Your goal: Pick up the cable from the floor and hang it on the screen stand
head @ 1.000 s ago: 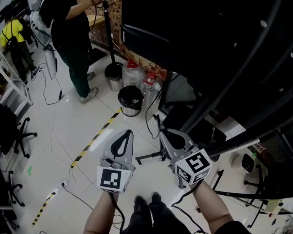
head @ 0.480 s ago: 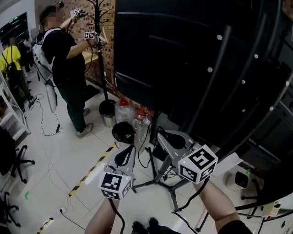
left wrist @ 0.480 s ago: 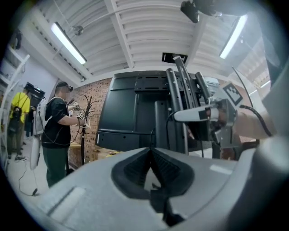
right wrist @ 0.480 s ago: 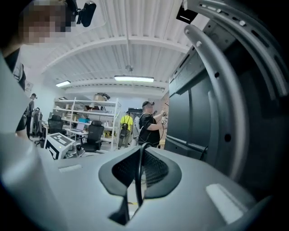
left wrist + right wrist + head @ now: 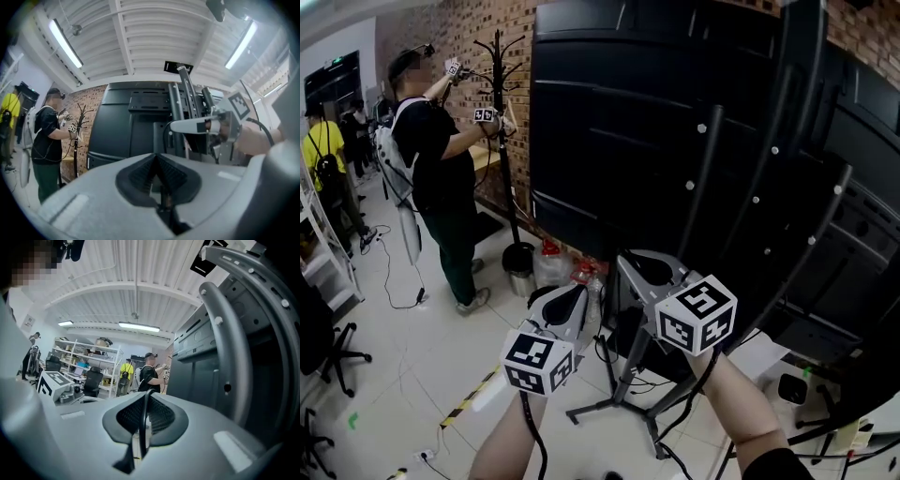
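The big black screen (image 5: 619,141) stands on its stand (image 5: 705,178) right in front of me, back side towards me. Both grippers are raised level before it. My left gripper (image 5: 578,293) is shut on the thin black cable (image 5: 164,202), which shows as a strand between its pads. My right gripper (image 5: 630,260) is shut too, with the cable (image 5: 143,420) running upright through its closed jaws. In the head view the cable (image 5: 529,427) hangs down from under the left gripper. The right gripper (image 5: 187,125) shows from the side in the left gripper view.
The stand's legs (image 5: 609,405) spread on the white floor below. A person (image 5: 441,159) works at a coat rack (image 5: 499,112) on the left. Bottles (image 5: 551,264) and a bin (image 5: 520,270) stand by the wall. Yellow-black tape (image 5: 469,405) and an office chair (image 5: 321,347) lie further left.
Both grippers have risen with the cable, from low over the floor to the height of the screen's back. My view has tilted up with them.
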{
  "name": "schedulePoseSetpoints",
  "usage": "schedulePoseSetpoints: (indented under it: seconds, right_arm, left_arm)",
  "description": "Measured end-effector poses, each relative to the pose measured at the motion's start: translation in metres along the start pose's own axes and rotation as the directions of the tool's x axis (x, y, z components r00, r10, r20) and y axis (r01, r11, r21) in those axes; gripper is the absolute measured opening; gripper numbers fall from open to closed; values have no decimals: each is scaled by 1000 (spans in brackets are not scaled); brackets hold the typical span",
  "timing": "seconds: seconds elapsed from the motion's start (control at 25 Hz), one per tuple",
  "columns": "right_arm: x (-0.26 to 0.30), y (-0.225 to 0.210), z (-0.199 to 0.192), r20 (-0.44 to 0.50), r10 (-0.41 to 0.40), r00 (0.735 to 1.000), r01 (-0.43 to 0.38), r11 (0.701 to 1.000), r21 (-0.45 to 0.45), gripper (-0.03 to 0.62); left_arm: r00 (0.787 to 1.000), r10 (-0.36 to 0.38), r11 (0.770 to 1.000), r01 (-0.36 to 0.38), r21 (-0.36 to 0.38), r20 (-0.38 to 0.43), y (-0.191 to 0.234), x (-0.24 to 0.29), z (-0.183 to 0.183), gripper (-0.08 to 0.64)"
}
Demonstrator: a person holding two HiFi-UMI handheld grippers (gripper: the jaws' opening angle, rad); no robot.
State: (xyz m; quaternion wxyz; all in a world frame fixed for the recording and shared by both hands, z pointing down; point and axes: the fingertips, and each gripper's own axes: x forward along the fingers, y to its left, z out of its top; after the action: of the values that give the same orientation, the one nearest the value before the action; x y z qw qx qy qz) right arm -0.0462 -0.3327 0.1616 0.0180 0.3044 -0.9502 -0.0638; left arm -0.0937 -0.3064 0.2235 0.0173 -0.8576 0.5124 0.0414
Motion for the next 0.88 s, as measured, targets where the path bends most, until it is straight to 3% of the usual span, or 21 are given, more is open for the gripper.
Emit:
schedulePoseSetpoints:
  seconds: [0.36, 0.52, 0.88]
  right_arm:
    - [-1, -44, 105, 23, -58, 998, 62, 977, -205, 6]
    - [-3, -54, 135, 19, -95, 995, 96, 968, -230, 5]
    - [-4, -66, 173, 71, -138, 988, 152, 956, -249, 5]
  left_arm:
    - [995, -6, 997, -2, 77, 96, -1, 12, 55, 0]
    - [992, -12, 998, 4, 62, 129, -7, 21, 76, 0]
    - [987, -97, 994, 88, 68, 128, -22, 56, 128, 0]
